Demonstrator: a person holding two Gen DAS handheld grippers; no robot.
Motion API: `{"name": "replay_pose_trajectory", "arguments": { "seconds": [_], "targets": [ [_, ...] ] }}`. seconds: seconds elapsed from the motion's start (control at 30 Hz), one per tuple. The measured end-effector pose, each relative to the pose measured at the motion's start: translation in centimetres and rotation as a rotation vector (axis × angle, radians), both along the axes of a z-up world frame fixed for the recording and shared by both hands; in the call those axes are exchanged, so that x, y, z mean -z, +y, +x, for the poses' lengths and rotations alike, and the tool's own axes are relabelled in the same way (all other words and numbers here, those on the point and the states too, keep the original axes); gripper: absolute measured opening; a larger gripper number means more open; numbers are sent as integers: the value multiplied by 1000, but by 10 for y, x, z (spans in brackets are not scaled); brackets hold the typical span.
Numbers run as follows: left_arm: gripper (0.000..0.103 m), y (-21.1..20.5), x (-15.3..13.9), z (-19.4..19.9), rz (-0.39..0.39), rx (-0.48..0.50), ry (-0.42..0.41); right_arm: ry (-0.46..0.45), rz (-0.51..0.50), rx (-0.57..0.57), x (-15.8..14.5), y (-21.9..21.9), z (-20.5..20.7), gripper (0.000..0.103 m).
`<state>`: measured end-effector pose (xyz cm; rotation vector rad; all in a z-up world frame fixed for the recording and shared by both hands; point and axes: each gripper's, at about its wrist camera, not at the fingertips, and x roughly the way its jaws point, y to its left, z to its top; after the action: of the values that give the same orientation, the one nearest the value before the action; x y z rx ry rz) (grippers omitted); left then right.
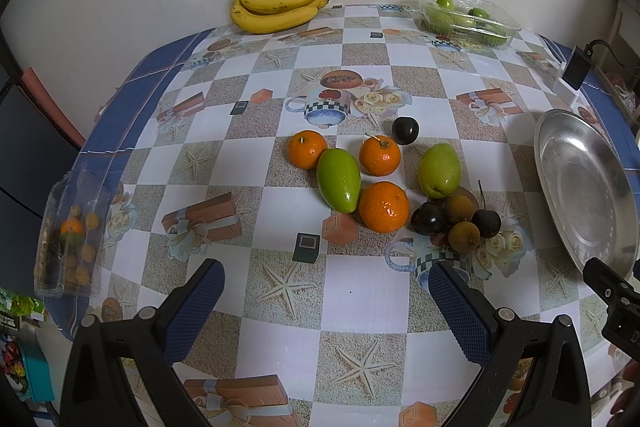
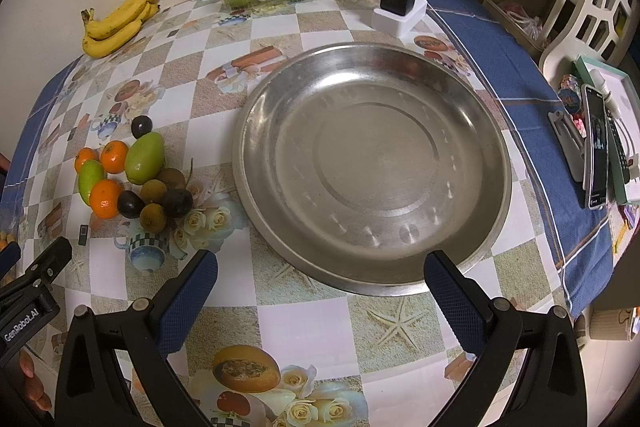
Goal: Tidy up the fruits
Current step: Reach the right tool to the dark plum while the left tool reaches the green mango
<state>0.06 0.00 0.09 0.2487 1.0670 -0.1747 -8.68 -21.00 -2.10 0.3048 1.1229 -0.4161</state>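
A pile of loose fruit lies mid-table: three oranges (image 1: 383, 207), two green mangoes (image 1: 338, 179), dark plums (image 1: 405, 130) and brown longans (image 1: 463, 235). The pile also shows in the right wrist view (image 2: 136, 179), left of a big empty steel plate (image 2: 372, 167). The plate's rim (image 1: 584, 187) is at the right in the left wrist view. My left gripper (image 1: 324, 291) is open and empty, just in front of the pile. My right gripper (image 2: 320, 283) is open and empty at the plate's near rim.
A banana bunch (image 1: 280, 5) and a clear tray of green fruit (image 1: 466, 19) sit by the wall. A clear box of small fruit (image 1: 72, 239) stands at the left edge. A black charger on a white block (image 2: 398, 1) and a phone (image 2: 596, 151) are to the right.
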Motion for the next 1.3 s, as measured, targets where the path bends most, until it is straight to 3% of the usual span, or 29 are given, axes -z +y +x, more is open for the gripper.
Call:
{"name": "replay_pose_trajectory", "arguments": {
  "seconds": [0.37,0.57,0.7,1.0,1.3],
  "targets": [
    [103,9,-10,23,-83,-67,-20,-161,71,-97,-31,23,22,103],
    [99,12,-8,45,-143,-97,36,-140,113,-150,-30,41,52,102],
    [95,10,-5,57,-173,-111,65,-108,156,-170,-19,44,68,83],
    [78,3,13,81,-196,-128,146,-33,234,-175,3,43,88,52],
    [62,6,28,92,-211,-141,196,25,297,-167,22,40,95,42]
  ]
}}
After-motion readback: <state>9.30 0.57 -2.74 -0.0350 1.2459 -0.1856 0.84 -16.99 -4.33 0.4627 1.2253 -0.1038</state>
